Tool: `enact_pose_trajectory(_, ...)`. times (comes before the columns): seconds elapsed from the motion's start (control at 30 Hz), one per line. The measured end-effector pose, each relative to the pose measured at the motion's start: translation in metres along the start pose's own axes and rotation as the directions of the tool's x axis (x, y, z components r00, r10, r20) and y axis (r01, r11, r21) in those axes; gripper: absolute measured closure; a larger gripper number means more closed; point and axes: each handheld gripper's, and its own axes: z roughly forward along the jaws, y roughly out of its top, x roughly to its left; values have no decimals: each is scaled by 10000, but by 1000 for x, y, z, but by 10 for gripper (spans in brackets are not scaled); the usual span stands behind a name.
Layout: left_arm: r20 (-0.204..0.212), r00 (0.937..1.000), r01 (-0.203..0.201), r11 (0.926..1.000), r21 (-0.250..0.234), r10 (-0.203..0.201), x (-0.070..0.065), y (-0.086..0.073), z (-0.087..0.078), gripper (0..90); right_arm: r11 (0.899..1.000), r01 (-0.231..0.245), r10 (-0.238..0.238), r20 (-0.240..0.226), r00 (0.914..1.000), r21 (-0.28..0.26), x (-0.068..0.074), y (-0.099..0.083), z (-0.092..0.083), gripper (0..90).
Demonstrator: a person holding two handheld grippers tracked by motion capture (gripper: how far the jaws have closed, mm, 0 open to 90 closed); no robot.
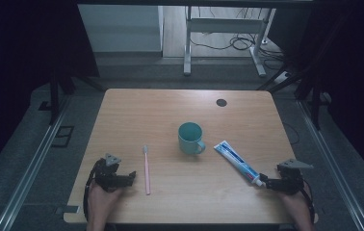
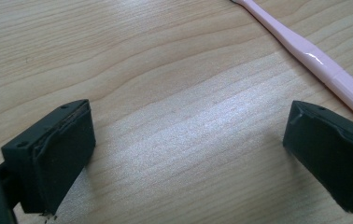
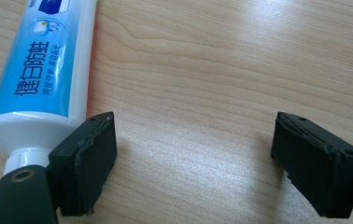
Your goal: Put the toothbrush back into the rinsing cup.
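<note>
On the tabletop (image 1: 136,110), both claws gape empty: left claw (image 1: 133,174) beside the toothbrush (image 1: 146,168), right claw (image 1: 263,182) nearing the toothpaste tube (image 1: 237,162); pickups next.

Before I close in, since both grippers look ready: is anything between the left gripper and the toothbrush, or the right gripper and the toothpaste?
Nothing visible. Bare table separates the open left gripper from the toothbrush; the toothpaste lies just beside the open right gripper.

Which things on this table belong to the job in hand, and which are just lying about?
In the job:
- pink toothbrush, beside the open left gripper
- toothpaste tube, its cap end by the open right gripper

Lying about, likely:
- teal mug, mid-table, though it may serve later
- dark round disc near the table's far edge
</note>
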Motion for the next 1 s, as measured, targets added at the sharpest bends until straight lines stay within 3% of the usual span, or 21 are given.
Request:
enact_pose_trajectory(0.63,-75,9999,72,10000,-62,-72,0,0,-1,45,10000,28,-28,-39,10000,14,0,1,1,142)
enact_pose_trajectory(0.73,-140,9998,120,9997,-198,-123,2,-2,-2,80,10000,34,-34,-48,10000,15,0,1,1,142)
enact_pose_trajectory(1.0,-138,9999,90,9993,-367,-95,5,-3,-8,278,10000,63,-63,-79,9999,9,0,1,1,141)
